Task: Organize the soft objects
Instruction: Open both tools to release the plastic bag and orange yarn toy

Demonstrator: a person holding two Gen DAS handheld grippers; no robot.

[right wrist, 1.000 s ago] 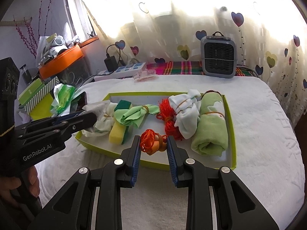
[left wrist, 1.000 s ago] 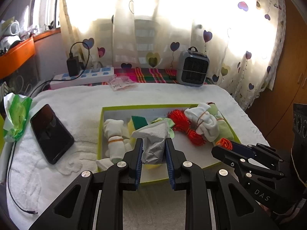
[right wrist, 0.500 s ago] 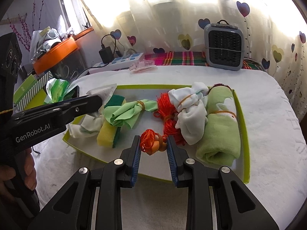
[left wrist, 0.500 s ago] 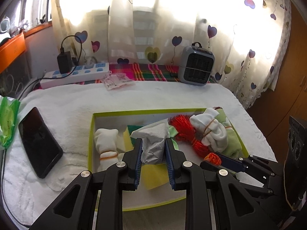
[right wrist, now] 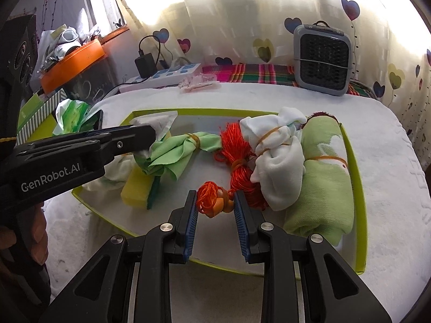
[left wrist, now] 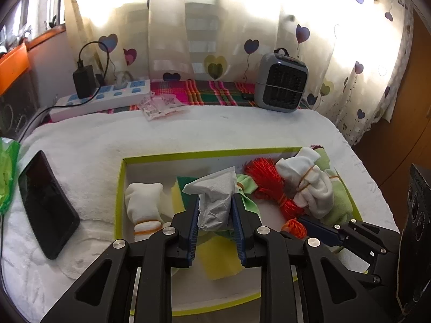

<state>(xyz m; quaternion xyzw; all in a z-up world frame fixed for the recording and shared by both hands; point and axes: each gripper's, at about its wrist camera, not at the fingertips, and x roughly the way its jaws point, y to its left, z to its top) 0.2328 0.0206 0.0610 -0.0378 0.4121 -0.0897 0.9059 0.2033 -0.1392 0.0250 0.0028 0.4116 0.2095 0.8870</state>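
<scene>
A lime-rimmed tray (left wrist: 204,154) lies on the white towel and holds several soft bundles. My left gripper (left wrist: 215,204) hangs over the tray's left half with a crumpled white tissue (left wrist: 212,185) between its blue pads; its jaws are opening, and the pads still touch the tissue. My right gripper (right wrist: 215,202) is shut on a small orange yarn bundle (right wrist: 211,200) just above the tray's near edge. In the tray lie a white sock roll (left wrist: 144,202), a yellow sponge (right wrist: 136,191), a green cloth (right wrist: 177,153), a red yarn skein (right wrist: 239,161), a white cloth bundle (right wrist: 277,161) and a green towel roll (right wrist: 326,183).
A black phone (left wrist: 45,202) lies left of the tray, with a green tissue pack (left wrist: 6,172) beyond it. A power strip (left wrist: 105,99) and a grey heater (left wrist: 281,86) stand at the back by the curtain. A hand (right wrist: 16,239) holds the left gripper.
Both grippers have moved forward and down over the tray with their loads. The tissue now hangs over the sponge and green cloth; the orange bundle sits nearer the red skein.
</scene>
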